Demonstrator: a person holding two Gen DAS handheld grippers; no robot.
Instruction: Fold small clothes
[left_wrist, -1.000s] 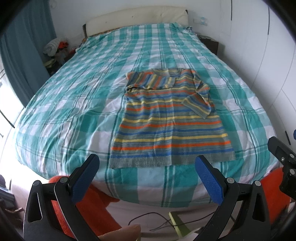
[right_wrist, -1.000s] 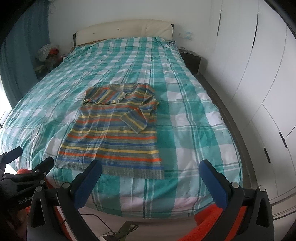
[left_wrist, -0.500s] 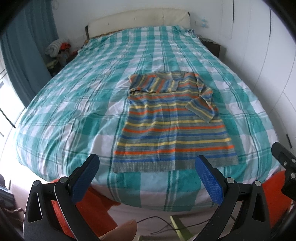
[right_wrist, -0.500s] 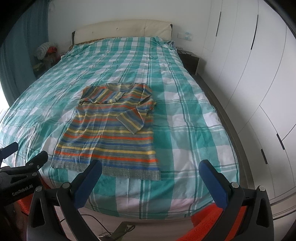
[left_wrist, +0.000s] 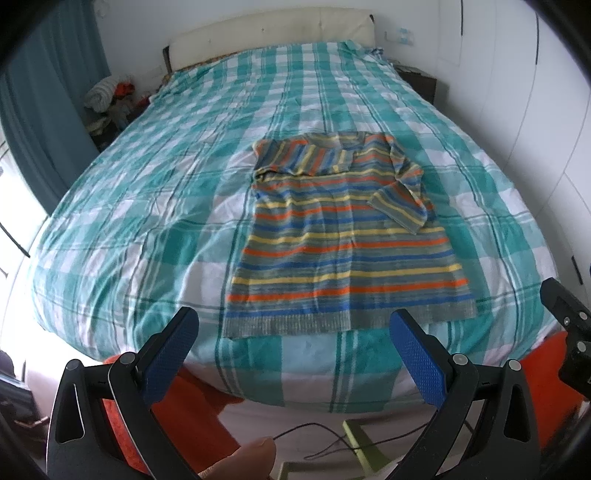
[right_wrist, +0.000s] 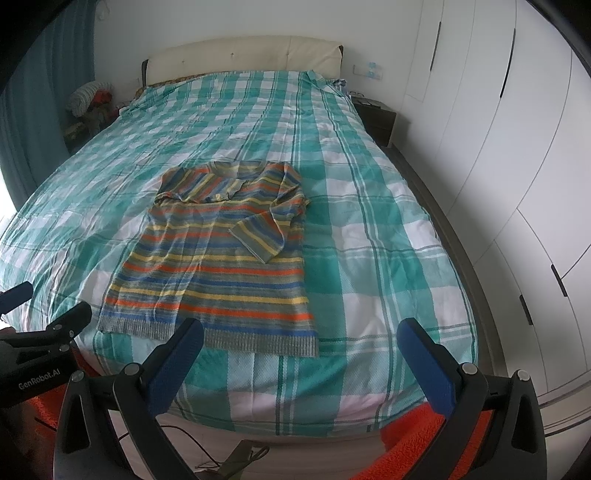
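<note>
1. The sweater (left_wrist: 343, 229) lies flat on the bed (left_wrist: 155, 192), near its near edge, hem toward the person and collar at the far end. Both sleeves are already folded in across the chest: the left one lies along the top, the right one slants down over the right side.
2. The left gripper (left_wrist: 291, 343) hangs off the near edge of the bed with its fingers wide apart and nothing between them. The right gripper (right_wrist: 301, 354) is the same: wide and empty, short of the hem.
3. The step in hand looks like the bottom-to-top fold. Each gripper should go to its own hem corner, left to the near left corner, right to the near right one.
4. Each lower finger should slide under the ribbed hem and pinch both knit layers, not the checked cover beneath.
5. Both corners should rise together and travel level toward the collar, so the folded sleeves stay trapped inside.
6. The likely fault is an uneven lift, which would skew the stripes.
</note>
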